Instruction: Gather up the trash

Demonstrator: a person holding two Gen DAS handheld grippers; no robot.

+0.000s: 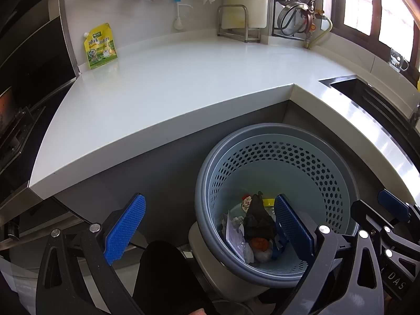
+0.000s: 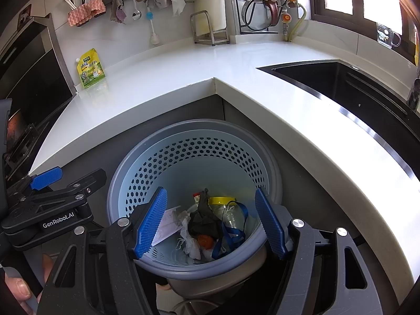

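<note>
A blue-grey perforated trash bin stands on the floor in the counter's inner corner. Inside lie a black crumpled piece, a clear jar with a yellow lid, a blue strap, white paper and an orange item. My left gripper is open and empty, its right finger over the bin's rim. My right gripper is open and empty above the bin's mouth. A yellow-green pouch stands on the white counter at the back left.
A black stove sits to the left, a dark sink to the right. A metal rack, a steamer stand and hanging cloths and utensils line the back wall. Windows are at the far right.
</note>
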